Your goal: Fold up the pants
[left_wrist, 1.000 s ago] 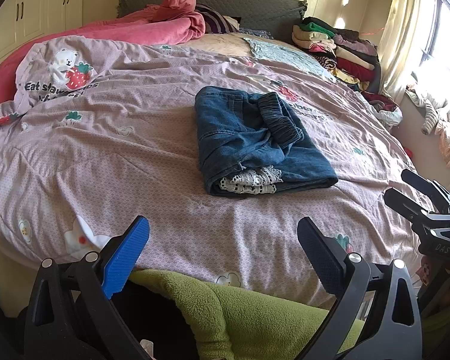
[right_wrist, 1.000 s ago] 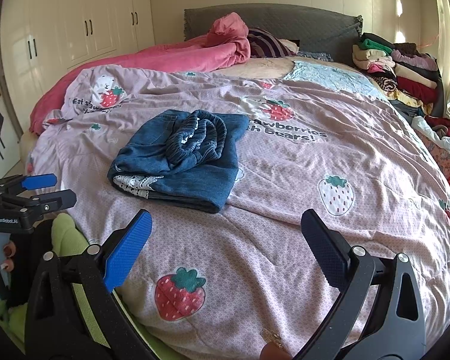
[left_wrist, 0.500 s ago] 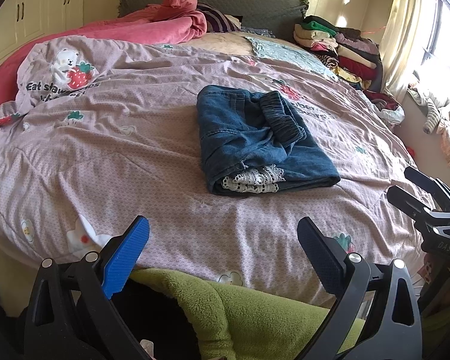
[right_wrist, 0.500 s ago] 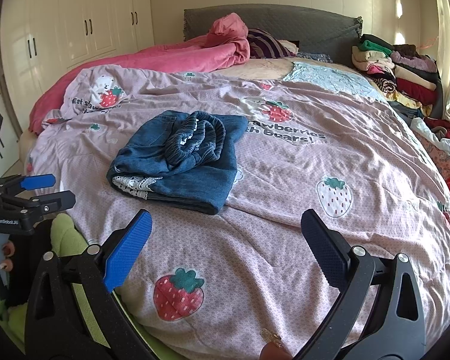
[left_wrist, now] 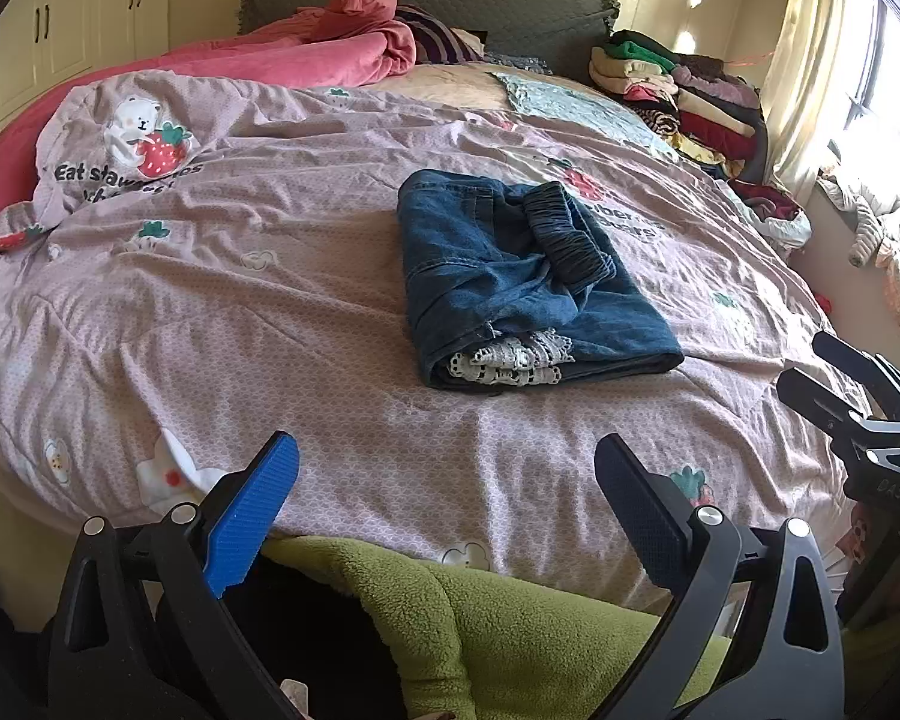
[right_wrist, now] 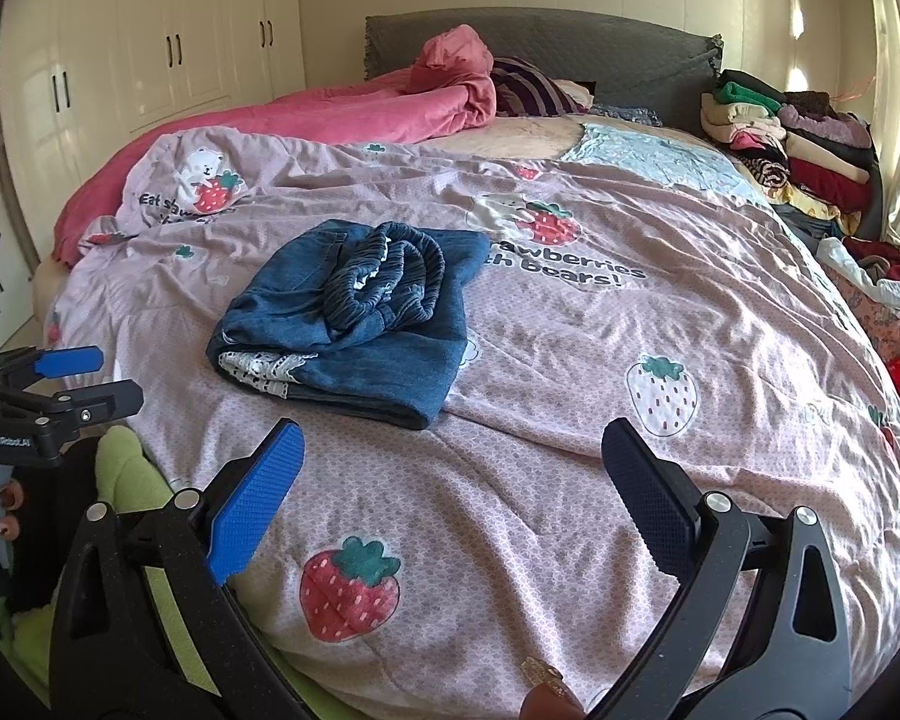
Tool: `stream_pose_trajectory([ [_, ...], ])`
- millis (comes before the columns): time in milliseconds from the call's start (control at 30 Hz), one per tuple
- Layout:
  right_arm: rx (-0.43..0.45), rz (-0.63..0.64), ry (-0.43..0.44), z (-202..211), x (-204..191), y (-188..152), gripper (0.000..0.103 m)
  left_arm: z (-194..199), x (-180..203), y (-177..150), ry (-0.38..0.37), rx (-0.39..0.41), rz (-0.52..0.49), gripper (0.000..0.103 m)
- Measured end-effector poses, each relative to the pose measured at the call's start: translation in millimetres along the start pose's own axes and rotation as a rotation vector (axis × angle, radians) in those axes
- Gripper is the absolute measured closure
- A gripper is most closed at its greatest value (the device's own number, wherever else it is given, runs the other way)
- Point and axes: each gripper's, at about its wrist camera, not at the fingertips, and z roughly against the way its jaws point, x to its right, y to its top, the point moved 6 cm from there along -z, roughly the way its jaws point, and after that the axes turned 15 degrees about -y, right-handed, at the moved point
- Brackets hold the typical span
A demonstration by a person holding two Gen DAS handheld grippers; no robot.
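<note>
Left wrist view shows the pants, blue denim with a gathered waistband and a strip of white lace at the near edge, lying folded into a compact bundle near the middle of the bed. The left tool hangs near the foot of the bed, well apart from the bundle, its jaws spread wide and gripping nothing. From the right wrist view the same bundle sits on the strawberry-print quilt, and the right tool is likewise released and empty, held back from the cloth. Each tool appears at the edge of the other's picture, low beside the bed.

Judging by the layout, the folding itself looks done: the legs are doubled over and the waistband rests on top, though that top layer is somewhat rumpled. What remains, if anything, would be a tidy-up, which calls for a reach forward to press or square the loose waistband, or simply leaving the bundle in place.
</note>
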Motion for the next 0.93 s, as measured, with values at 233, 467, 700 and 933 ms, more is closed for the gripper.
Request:
stream_pose_trajectory([
  [233, 0.0, 0.001, -0.011, -3, 4, -1, 0.009, 1, -1, 1, 0.008, 0.008, 0.003, 0.004],
  [467, -0.021, -0.009, -0.052, -12, 28, -6, 0.009, -3, -25, 1, 0.041, -0.008, 0.055, 0.004],
  [700, -0.065, -0.102, -0.18, -37, 97, -12, 0.009, 1, -93, 16, 0.13, 0.025, 0.147, 0.004],
  [933, -0.18, -0.243, -0.416, -103, 250, -19, 0.009, -23, -224, 69, 0.348, -0.019, 0.247, 0.004],
])
